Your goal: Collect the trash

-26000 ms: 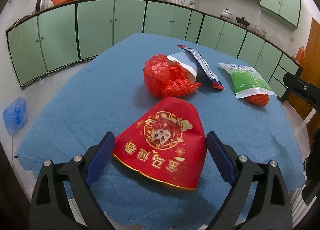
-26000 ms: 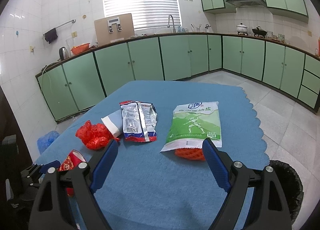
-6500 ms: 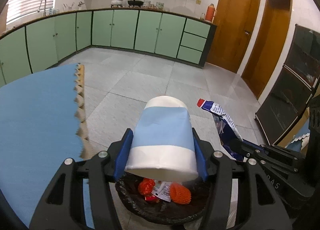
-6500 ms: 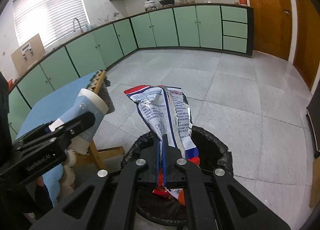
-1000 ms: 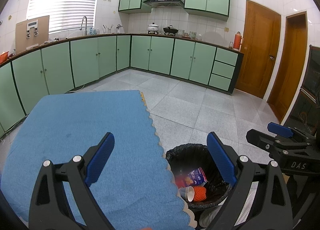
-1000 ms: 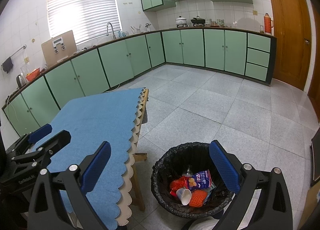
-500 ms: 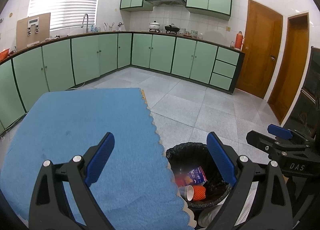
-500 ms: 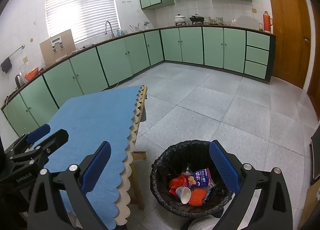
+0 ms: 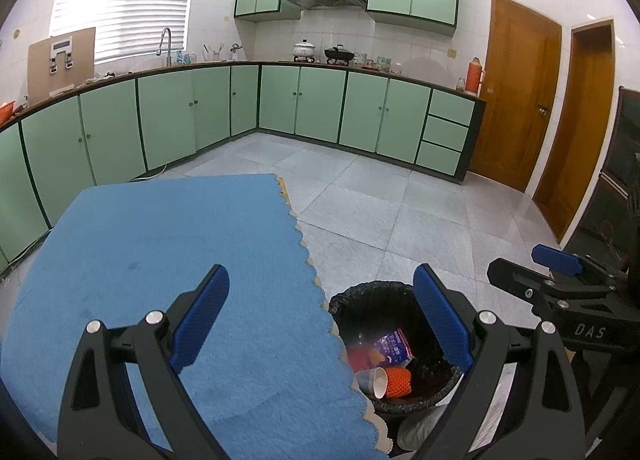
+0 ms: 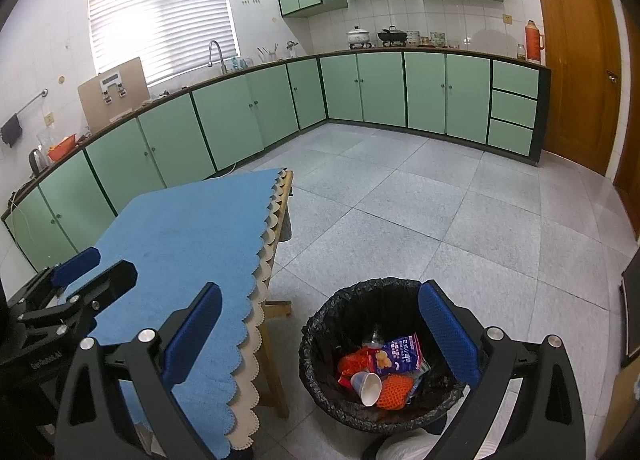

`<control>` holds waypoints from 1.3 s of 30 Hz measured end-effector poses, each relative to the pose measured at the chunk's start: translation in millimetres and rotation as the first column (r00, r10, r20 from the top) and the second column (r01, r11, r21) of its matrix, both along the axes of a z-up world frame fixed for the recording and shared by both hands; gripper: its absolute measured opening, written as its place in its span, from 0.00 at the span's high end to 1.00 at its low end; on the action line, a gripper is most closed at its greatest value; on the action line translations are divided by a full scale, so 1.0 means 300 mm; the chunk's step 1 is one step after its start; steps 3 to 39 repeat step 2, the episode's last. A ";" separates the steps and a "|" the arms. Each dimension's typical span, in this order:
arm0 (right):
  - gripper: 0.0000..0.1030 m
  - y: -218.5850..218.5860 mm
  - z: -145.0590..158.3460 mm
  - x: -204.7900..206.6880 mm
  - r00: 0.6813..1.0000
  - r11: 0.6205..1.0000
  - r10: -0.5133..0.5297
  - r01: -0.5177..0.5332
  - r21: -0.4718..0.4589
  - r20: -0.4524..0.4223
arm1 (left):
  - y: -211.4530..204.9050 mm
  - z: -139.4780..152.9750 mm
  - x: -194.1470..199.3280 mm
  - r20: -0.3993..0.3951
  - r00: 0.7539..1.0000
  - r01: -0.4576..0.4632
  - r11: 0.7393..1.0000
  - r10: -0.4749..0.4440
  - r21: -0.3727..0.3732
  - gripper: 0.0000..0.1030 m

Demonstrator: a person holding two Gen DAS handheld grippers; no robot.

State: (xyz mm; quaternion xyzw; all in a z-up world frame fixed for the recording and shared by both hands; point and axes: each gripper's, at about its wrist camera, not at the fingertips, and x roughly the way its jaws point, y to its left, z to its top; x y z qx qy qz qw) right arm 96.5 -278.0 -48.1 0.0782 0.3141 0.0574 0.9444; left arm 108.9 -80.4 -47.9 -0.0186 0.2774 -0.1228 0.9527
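Beside the table's scalloped right edge, the trash (image 10: 380, 374) lies in the black bin (image 10: 320, 324), so with left gripper (image 9: 320, 324) and right gripper (image 10: 320, 334) spread wide and empty, we should scan the blue cloth (image 9: 160, 244) for stragglers.

Table (image 10: 276, 308): wooden frame and legs, covered by a blue cloth (image 9: 168, 260) with a scalloped, cream-backed hem hanging over the edge. Cloth surface bare of items in both wrist views; faint darker smudges show on it in the left wrist view.

Floor (image 10: 460, 216): grey speckled tiles. A bin (image 10: 320, 332) lined with a black bag stands directly on it, just beside the table's scalloped edge. Green base cabinets (image 9: 320, 108) rise from the floor along the walls.
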 end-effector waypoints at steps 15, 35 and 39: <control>0.06 0.000 0.002 0.000 1.000 1.000 0.000 0.000 0.000 -0.001 | 0.002 0.002 0.003 -0.002 1.000 -0.001 1.000 0.001 -0.001 0.12; 0.06 0.000 0.002 0.000 1.000 1.000 0.000 0.000 0.000 -0.001 | 0.002 0.002 0.003 -0.002 1.000 -0.001 1.000 0.001 -0.001 0.12; 0.06 0.000 0.002 0.000 1.000 1.000 0.000 0.000 0.000 -0.001 | 0.002 0.002 0.003 -0.002 1.000 -0.001 1.000 0.001 -0.001 0.12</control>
